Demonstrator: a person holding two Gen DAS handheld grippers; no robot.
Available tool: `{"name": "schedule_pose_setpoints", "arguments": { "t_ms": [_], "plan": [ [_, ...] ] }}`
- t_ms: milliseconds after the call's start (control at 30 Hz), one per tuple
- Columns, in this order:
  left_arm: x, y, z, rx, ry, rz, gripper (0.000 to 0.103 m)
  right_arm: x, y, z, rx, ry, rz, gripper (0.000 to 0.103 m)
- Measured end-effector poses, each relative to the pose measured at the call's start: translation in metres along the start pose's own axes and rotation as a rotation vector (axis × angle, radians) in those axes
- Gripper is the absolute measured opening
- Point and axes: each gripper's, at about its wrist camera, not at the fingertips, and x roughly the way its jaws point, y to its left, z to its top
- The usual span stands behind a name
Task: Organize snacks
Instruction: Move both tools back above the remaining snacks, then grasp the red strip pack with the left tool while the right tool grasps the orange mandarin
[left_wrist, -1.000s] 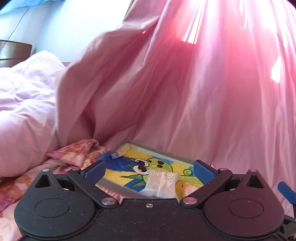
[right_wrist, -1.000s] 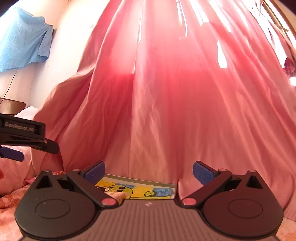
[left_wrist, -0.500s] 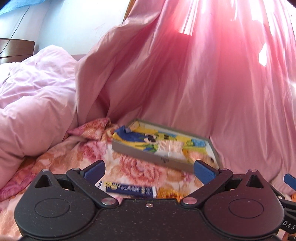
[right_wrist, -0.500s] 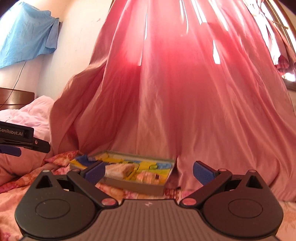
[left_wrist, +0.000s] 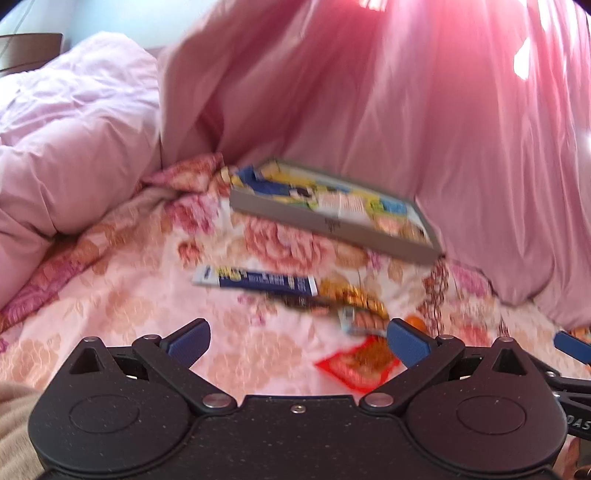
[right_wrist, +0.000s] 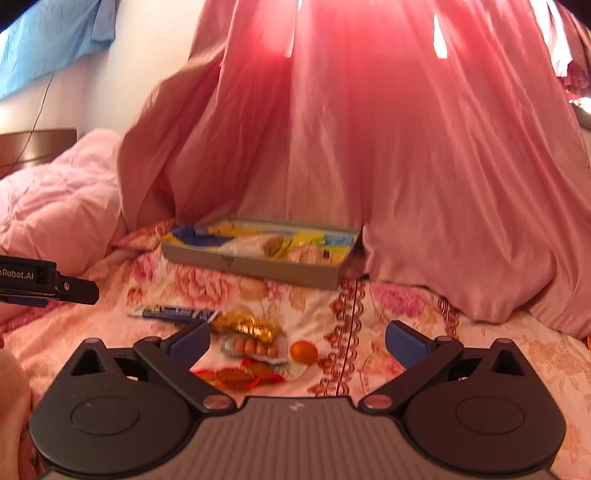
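A shallow grey box (left_wrist: 332, 225) (right_wrist: 258, 264) with a cartoon lining lies on the floral bedspread and holds a few snack packets. In front of it lie loose snacks: a long blue bar (left_wrist: 255, 280) (right_wrist: 173, 314), a gold wrapper (left_wrist: 351, 295) (right_wrist: 247, 326), a sausage packet (right_wrist: 255, 347), a red packet (left_wrist: 358, 363) (right_wrist: 236, 374) and a small orange (right_wrist: 303, 351). My left gripper (left_wrist: 297, 345) is open and empty above the loose snacks. My right gripper (right_wrist: 297, 341) is open and empty, also short of them.
A pink curtain (right_wrist: 369, 147) hangs down onto the bed behind and to the right of the box. A bunched pink duvet (left_wrist: 74, 140) lies on the left. The left gripper's body (right_wrist: 37, 282) shows at the left edge of the right wrist view.
Both grippers have pulled back from the box and tilted down. The loose snacks on the bedspread have come into view. Both stay open and empty.
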Motion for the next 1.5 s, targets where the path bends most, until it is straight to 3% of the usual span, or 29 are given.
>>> {"name": "schedule_pose_setpoints", "arguments": {
  "t_ms": [367, 967, 1200, 1500],
  "plan": [
    [0.026, -0.014, -0.023, 0.100, 0.136, -0.059, 0.100, 0.026, 0.004, -0.019, -0.015, 0.238, -0.013, 0.103],
    [0.064, -0.029, -0.033, 0.219, 0.192, -0.074, 0.100, 0.062, -0.009, -0.026, 0.062, 0.433, -0.007, 0.103],
    [0.080, -0.035, -0.024, 0.248, 0.165, -0.090, 0.100, 0.085, -0.013, -0.017, 0.038, 0.431, 0.010, 0.103],
    [0.116, -0.052, -0.016, 0.352, 0.170, -0.184, 0.100, 0.131, -0.030, -0.001, -0.069, 0.298, 0.039, 0.103]
  ]
}}
